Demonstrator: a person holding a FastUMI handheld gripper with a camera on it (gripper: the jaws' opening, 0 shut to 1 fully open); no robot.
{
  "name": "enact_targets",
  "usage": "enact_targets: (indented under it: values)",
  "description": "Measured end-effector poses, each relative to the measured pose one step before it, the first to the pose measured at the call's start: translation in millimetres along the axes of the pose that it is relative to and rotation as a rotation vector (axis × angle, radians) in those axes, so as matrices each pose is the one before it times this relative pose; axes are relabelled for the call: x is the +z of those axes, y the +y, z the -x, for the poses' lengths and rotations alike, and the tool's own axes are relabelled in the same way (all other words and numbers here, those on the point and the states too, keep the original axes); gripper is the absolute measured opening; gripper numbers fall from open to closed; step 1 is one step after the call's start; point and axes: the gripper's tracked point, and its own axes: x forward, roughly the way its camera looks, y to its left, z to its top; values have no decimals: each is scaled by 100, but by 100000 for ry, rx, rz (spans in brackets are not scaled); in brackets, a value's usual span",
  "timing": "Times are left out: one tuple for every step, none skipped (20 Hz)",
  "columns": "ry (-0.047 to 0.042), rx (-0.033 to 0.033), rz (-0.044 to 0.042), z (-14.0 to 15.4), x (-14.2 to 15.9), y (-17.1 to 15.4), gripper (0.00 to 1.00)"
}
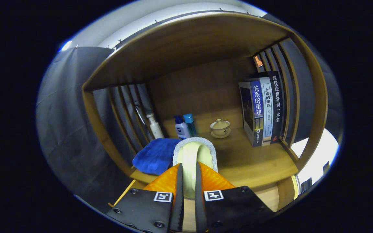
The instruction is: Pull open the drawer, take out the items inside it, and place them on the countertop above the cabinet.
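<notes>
1. My tongs (189, 176) grip a pale scrubbing pad (195, 154) at lower centre, fingers pressed on both sides.
2. I should lower it onto bare desk (251, 158) right of the blue cloth (155, 155), then release gently.

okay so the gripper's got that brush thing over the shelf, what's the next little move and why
Probably lower it and let go. The gripper is shut on the pale-handled brush, held just above the wooden countertop, beside the blue cloth. Bare wood lies ahead of the fingers, short of the lidded cup, so it looks like a free spot.
</notes>
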Motion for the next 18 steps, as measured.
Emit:
enact_targets:
  values:
    - [318, -1965, -1294, -1537, -4, -778, 22]
    - [2550, -859, -1618, -1511, -199, -646, 22]
    - [2083, 201, -1227, -1073, -380, -287, 23]
    - [2288, -233, -868, -1044, -527, -363, 22]
    - [2079, -630, -636, -554, -391, -354, 23]
    - [1373, -763, -586, -504, -323, -237, 23]
    - [994, -456, -152, -537, -363, -104, 23]
    - [690, -355, 113, -540, -194, -86, 23]
    - [922, 30, -285, -289, -216, -99, 23]
    - [701, -263, -402, -354, -116, 10, 23]
    - [827, -244, -325, -214, -174, -69, 23]
    - [760, -662, -222, -290, -162, -194, 22]
    - [630, -662, -117, -232, -101, -225, 23]
    - [257, -113, -207, -124, 29, -88, 23]
    - [-448, 39, -86, 3, -20, 26, 23]
    - [-353, -31, 16, -187, 149, -22, 23]
    - [17, 194, 14, -149, 27, -11, 22]
    - [503, 465, -140, -435, -173, 93, 24]
